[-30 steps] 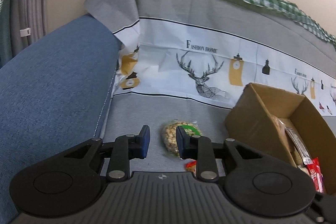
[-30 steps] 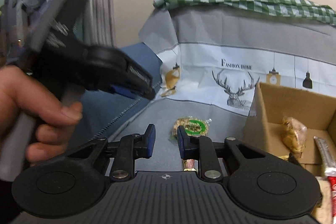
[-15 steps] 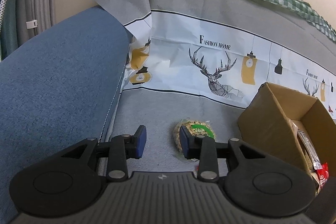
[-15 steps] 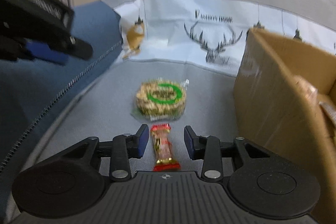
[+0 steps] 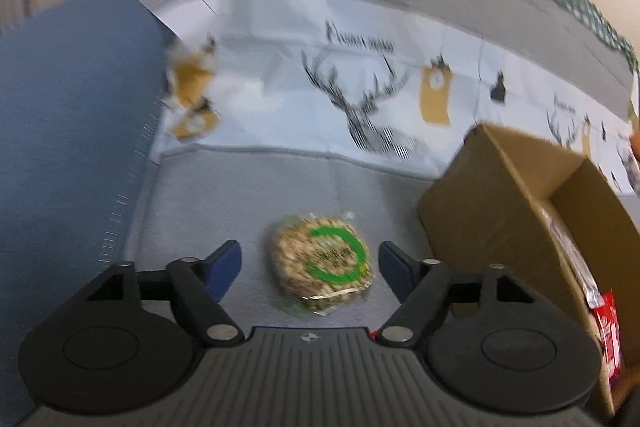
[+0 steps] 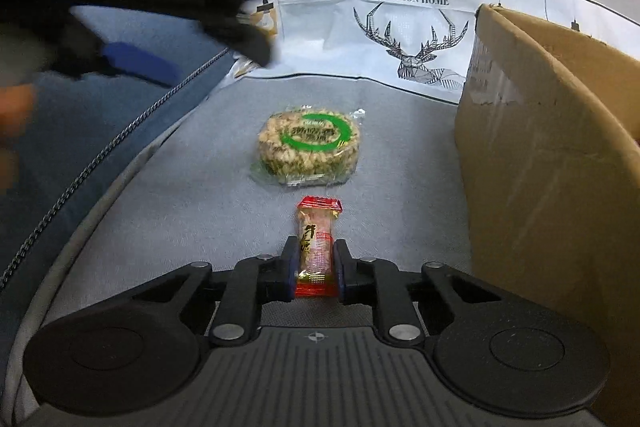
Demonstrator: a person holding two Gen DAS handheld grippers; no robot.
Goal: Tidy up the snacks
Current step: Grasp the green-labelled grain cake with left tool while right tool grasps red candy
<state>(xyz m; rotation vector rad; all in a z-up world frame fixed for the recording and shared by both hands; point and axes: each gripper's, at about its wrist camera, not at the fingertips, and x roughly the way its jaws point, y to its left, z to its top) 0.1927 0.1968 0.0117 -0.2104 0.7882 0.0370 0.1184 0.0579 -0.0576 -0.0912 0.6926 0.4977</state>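
We see glossy clear film on the round snack [image 6: 308, 143], shiny red plastic on the small packet [image 6: 317, 247], a matt cardboard box [image 6: 548, 163], and woven grey cloth [image 6: 192, 211].

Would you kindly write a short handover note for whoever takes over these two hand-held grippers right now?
Left hand-held gripper: jaws have just opened wide and straddle the round clear-wrapped rice-puff cake with a green ring label, pads not touching it.
Right hand-held gripper: jaws have just closed on the small red-ended snack bar, which lies on the grey cloth.
The open brown cardboard box stands to the right and already holds some wrapped snacks.
Done: some snacks boxed, bar gripped.
Left: probably lift the bar into the box, then grip and box the cake.
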